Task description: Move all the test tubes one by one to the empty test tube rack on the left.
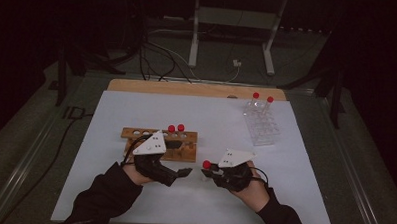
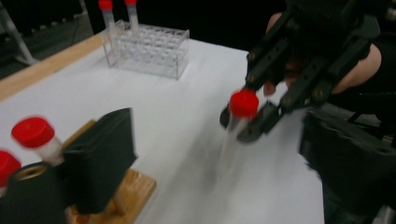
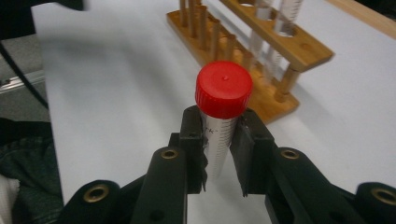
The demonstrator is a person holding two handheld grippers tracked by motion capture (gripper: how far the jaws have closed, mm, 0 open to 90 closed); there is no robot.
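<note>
My right gripper (image 3: 218,140) is shut on a clear tube with a red cap (image 3: 224,88), held upright just below the cap. In the high view that tube (image 1: 206,165) hangs low over the white mat, in front of the wooden rack (image 1: 160,140). The left gripper view shows this tube (image 2: 243,105) pinched in the right gripper (image 2: 252,123). My left gripper (image 1: 184,172) sits just left of it with its jaws wide apart and nothing between them. Two red-capped tubes (image 1: 176,127) stand in the wooden rack, right behind the left hand.
A clear plastic rack (image 1: 260,126) at the right back of the mat holds two red-capped tubes (image 1: 262,99). The white mat (image 1: 111,114) lies on a wooden board. Cables and a white stand's legs (image 1: 193,52) are beyond the far edge.
</note>
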